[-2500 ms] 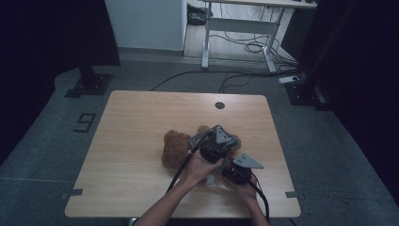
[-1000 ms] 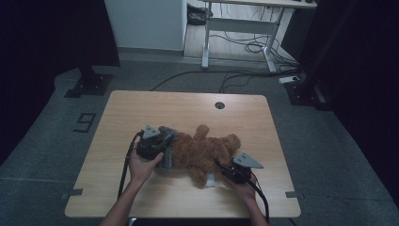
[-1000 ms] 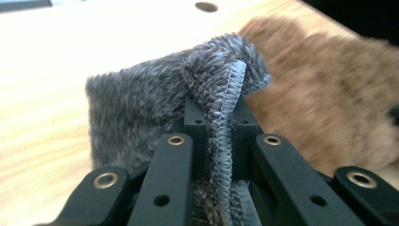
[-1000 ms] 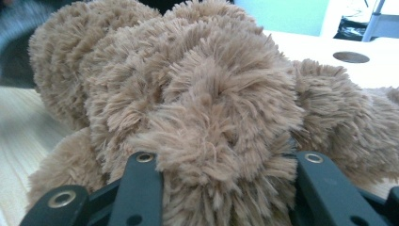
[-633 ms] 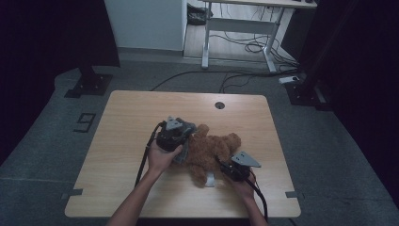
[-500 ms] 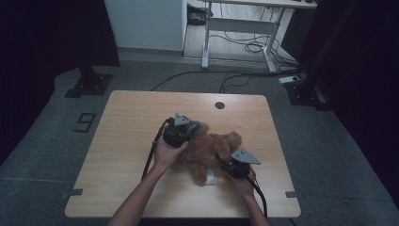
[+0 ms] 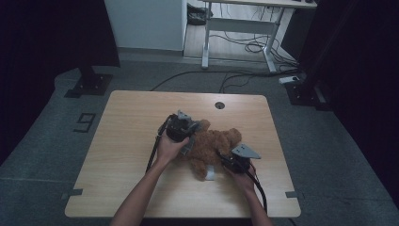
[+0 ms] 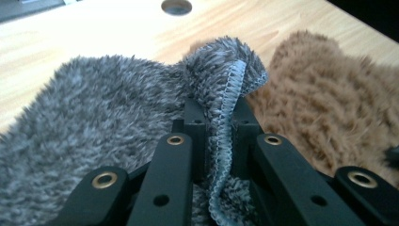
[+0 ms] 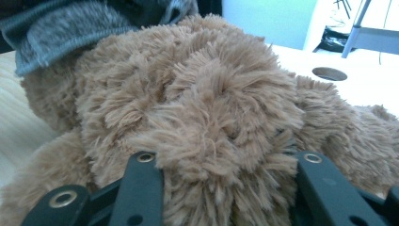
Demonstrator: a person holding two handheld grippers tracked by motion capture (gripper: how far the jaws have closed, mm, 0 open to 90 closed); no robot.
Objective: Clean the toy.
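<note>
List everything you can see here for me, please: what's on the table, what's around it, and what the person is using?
Plush bear: one, brown, lying right of the table's middle.
Fuzzy cloth: one, grey with a pale stitched hem, at the bear's left side.
Table: one, light wood, centre of the room.
Cable hole: one, round, near the table's far edge.
Desk frame: one, white, behind the table, with loose cables under it.
Floor mark: one, dark, left of the table.
Left gripper: one, black, shut on the fuzzy cloth's hem.
Right gripper: one, black, its jaws either side of the bear's fur; they have just been opening a little.
Forearms: two, coming in from the near edge.
</note>
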